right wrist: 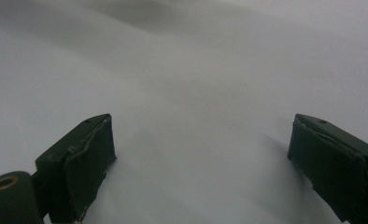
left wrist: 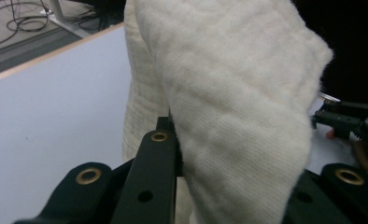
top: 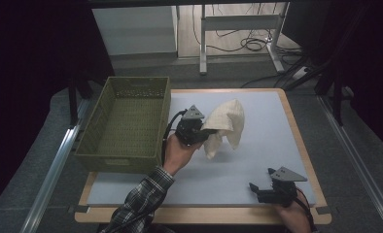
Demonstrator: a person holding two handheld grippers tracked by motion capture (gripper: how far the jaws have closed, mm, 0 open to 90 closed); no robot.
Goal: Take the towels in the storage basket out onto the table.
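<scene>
A cream cloth [top: 227, 127] is held clear of the table [top: 257, 160] by the left tool [top: 199, 130], whose jaws are closed on a bunched fold of it; in the left gripper view the cloth [left wrist: 229, 107] is seen draped over and pinched between the black jaws, with most of it hanging free. The cloth is kept just beside the right wall of the green basket [top: 126, 124], which stands at the table's left edge and is seen to hold nothing.

The right tool [top: 262, 190] is rested low at the near right corner of the table, well apart from the cloth. Its jaws are spread wide, and in the right gripper view nothing but the pale table surface [right wrist: 196, 93] lies between them.

The work is judged to be about midway: the cloth has been picked up and brought close to the basket, but it has not yet been carried over the rim or let go. What is left, by this reading, is for the cloth to be moved above the basket, lowered in and released. No part in that seems to be needed from the right tool.
</scene>
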